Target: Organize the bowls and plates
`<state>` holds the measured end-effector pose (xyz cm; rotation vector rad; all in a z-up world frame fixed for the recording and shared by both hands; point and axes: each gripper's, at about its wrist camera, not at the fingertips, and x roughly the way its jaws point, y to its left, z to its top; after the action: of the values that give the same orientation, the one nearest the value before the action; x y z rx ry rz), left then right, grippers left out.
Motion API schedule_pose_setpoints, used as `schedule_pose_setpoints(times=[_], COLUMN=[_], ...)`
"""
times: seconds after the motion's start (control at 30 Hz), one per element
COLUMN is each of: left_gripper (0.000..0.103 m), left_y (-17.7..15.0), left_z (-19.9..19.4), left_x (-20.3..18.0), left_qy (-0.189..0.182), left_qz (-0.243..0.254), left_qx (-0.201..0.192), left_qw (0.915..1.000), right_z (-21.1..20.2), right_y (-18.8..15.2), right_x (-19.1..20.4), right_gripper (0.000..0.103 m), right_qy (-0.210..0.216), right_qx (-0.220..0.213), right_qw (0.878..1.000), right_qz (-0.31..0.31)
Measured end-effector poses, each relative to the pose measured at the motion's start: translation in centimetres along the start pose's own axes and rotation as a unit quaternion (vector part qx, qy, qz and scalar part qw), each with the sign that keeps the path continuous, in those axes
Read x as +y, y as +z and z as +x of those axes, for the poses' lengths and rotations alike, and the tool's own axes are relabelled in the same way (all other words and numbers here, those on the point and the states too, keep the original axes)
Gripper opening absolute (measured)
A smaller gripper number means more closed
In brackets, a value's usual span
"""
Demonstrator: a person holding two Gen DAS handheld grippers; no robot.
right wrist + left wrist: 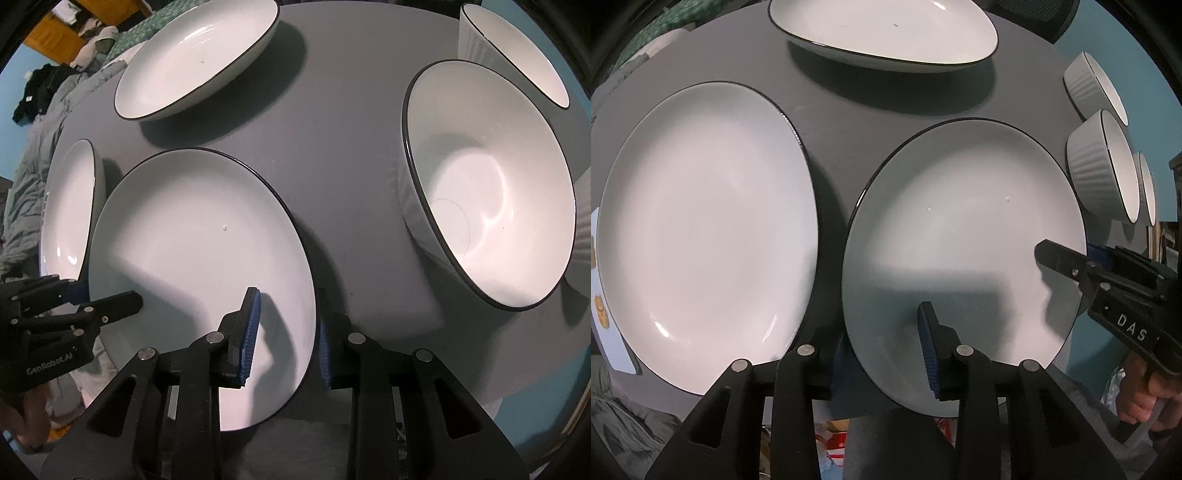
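Note:
A white plate with a black rim (960,229) (199,236) sits near the front of the round grey table (849,122). My left gripper (886,350) straddles its left rim, one pad over the plate, one under, jaws apart. My right gripper (286,332) straddles its right rim the same way; it shows in the left wrist view (1067,258). The left gripper shows in the right wrist view (103,302). A second white plate (705,229) (70,206) lies to the left. Ribbed white bowls (1104,166) (491,184) stand at the right.
An oval white dish (886,33) (195,55) lies at the far side of the table. Another bowl (1093,85) (513,48) stands further back right. Bedding and clothes lie beyond the table's left edge (33,155).

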<state>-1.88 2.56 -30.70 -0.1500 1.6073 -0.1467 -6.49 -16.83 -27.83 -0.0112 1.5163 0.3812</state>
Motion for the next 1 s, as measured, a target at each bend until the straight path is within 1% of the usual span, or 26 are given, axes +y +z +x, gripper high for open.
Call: schedule_pose_setpoints(times=[0.13,0.23,0.33,0.47,0.63,0.8,1.0], left_gripper=[0.036,0.032,0.031,0.031,0.03,0.03,0.03], left_y=[0.2,0.1,-0.4,-0.4,0.4,0.5,1.5], left_z=[0.7,0.4,0.2,0.4,-0.4,-1.3,-2.1], left_x=[-0.1,-0.2,0.0,0.6,0.7,0.8,1.8], left_qy=[0.002,0.001,0.007,0.005,0.001,0.005,0.001], left_qz=[-0.008,-0.01,-0.005,-0.011,-0.017,-0.015,-0.025], left_qx=[-0.002,-0.001,0.001,0.004,-0.001,-0.015,-0.024], left_qw=[1.0,0.9999,1.0,0.9999,0.9999,0.9998,0.9994], right_z=[-0.1,0.2,0.2,0.0,-0.3,-0.7,-1.9], right_y=[0.2,-0.1,-0.1,0.5,1.0,1.4,2.3], right_x=[-0.7,-0.9,-1.0,-1.3,-1.3,-1.4,-1.3], right_gripper=[0.02,0.018,0.018,0.016,0.014,0.014,0.012], right_qy=[0.025,0.036,0.039,0.044,0.054,0.063,0.069], right_qx=[0.0,0.0,0.001,0.004,0.004,0.001,-0.008], right_qw=[1.0,0.999,0.999,0.999,0.999,0.998,0.998], right_qz=[0.018,0.016,0.012,0.009,0.009,0.006,-0.001])
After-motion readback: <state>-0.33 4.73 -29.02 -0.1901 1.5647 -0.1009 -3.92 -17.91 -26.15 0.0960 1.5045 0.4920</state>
